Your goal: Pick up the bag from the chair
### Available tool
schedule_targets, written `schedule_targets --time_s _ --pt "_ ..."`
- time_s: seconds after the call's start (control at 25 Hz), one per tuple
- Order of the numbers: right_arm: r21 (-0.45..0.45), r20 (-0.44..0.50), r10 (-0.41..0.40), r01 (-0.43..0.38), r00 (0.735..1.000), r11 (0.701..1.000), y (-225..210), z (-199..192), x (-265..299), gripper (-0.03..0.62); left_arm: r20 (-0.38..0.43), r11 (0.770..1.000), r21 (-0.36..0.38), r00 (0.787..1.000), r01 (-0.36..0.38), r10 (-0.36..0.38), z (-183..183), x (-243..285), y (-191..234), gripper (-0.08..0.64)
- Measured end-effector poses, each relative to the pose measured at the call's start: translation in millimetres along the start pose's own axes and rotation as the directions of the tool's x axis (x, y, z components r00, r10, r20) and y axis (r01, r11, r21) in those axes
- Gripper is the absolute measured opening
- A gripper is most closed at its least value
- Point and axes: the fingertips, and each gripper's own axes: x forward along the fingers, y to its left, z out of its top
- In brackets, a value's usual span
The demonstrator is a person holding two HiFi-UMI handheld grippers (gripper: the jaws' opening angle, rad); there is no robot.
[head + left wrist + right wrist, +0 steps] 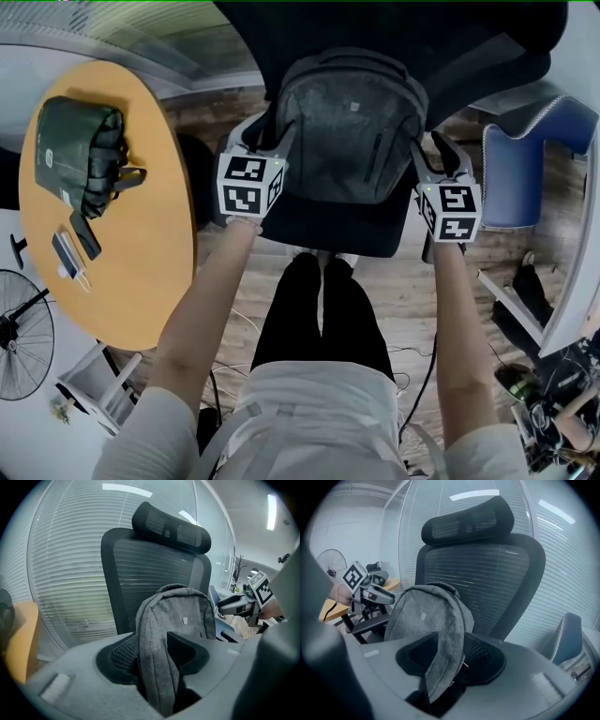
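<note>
Person's legs stand just behind both grippers, at the front edge of the chair seat. Left gripper: jaws wide apart, 1 side edge of the grey bag runs between them, pads not pinching it. Right gripper: jaws likewise wide, the bag's other edge between them, not clamped. Bag stands upright on the seat between the 2 grippers, in front of the backrest. Out past the left gripper's outer side: round wooden table.
</note>
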Motion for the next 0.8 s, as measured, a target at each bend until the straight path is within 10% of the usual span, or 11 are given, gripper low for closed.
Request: schedule_targets --time_s 0.8 --pt "0.031 -0.031 0.03 -0.029 0.999 0.999 -12 -25 45 0.209 -0.016 0.999 0.004 0.999 0.036 -0.036 -8 40 3 0.239"
